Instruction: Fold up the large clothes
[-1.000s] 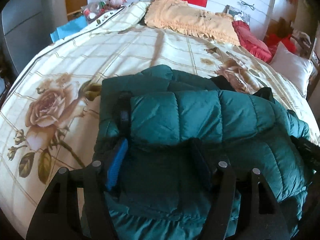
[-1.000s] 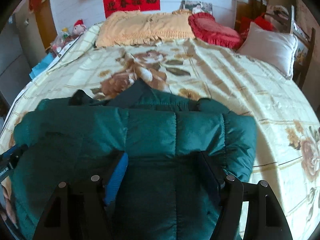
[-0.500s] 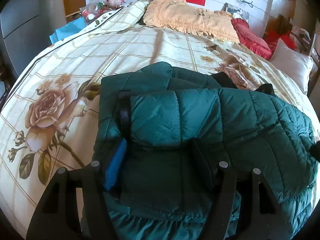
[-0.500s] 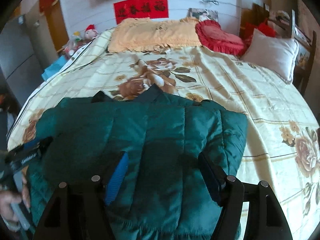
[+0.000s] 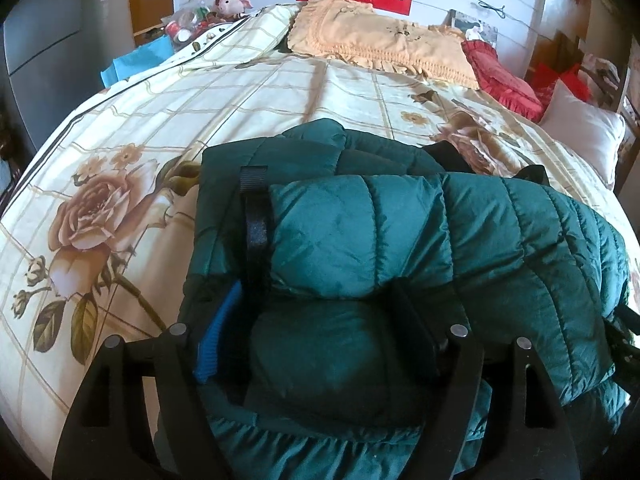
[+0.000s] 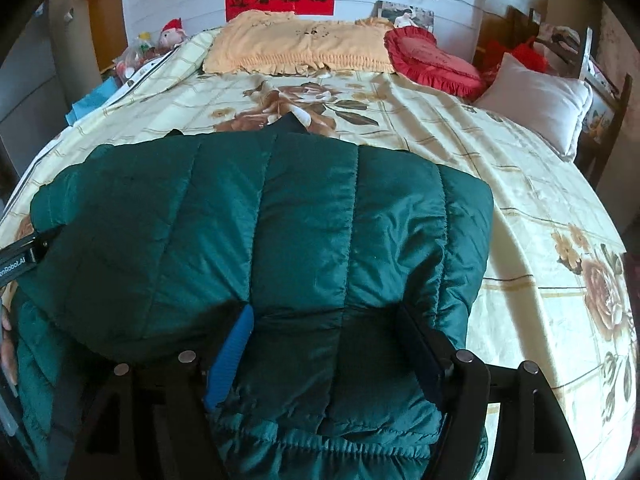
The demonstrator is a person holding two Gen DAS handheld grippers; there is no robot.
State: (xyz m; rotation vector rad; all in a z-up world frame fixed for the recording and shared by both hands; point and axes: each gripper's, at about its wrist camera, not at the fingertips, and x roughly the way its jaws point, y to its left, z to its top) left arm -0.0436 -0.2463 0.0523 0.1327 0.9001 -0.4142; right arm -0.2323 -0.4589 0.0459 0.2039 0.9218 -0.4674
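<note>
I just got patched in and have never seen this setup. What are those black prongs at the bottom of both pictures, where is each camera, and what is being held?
No robot here: a person holds a two-finger claw in each hand, each carrying a forward-looking fisheye camera. One picture looks along the left claw, the other along the right claw. The black prongs are the fingers, spread wide. Between both sits the near hem of a green puffer jacket, folded on a floral bedspread. Whether the fingers truly pinch it, I cannot tell. Pillows lie at the far end.
</note>
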